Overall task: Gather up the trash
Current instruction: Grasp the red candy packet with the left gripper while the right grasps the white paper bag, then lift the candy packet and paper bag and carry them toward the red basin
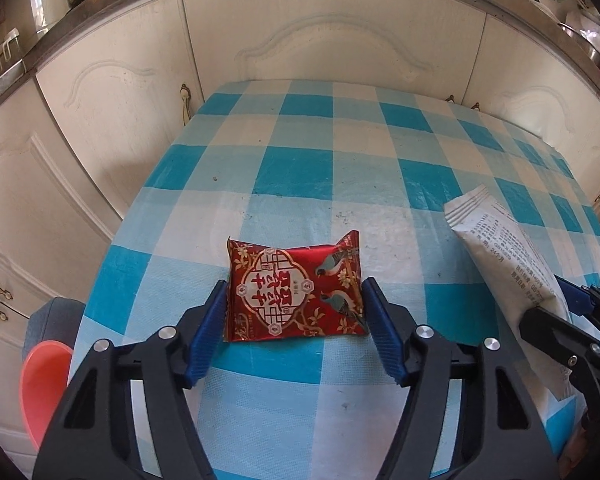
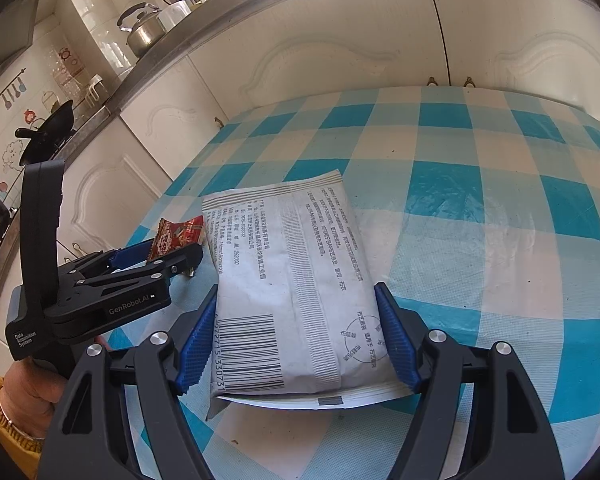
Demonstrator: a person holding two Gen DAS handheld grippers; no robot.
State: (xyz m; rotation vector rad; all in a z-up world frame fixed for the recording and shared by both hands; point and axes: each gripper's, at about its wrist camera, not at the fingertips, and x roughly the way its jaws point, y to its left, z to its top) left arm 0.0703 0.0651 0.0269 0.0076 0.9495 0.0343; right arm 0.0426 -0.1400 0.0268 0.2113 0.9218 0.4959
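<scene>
At the bottom centre of each wrist view, the left gripper (image 1: 294,300) has its jaws pressed on a red snack packet (image 1: 294,290) and the right gripper (image 2: 296,334) grips a white bag (image 2: 296,280) (both on the checked worktop (image 1: 340,176)), cupboard doors (image 1: 112,92) beyond.

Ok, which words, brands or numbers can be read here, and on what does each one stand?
"GenRobot.AI": body of the left gripper.
"Data Acquisition System": its handle.
"972715 330731": below the barcode on the white packet.
"252000": same packet; its other print is too small to read.
Red snack packet: ornate characters, not readable to me.
</scene>
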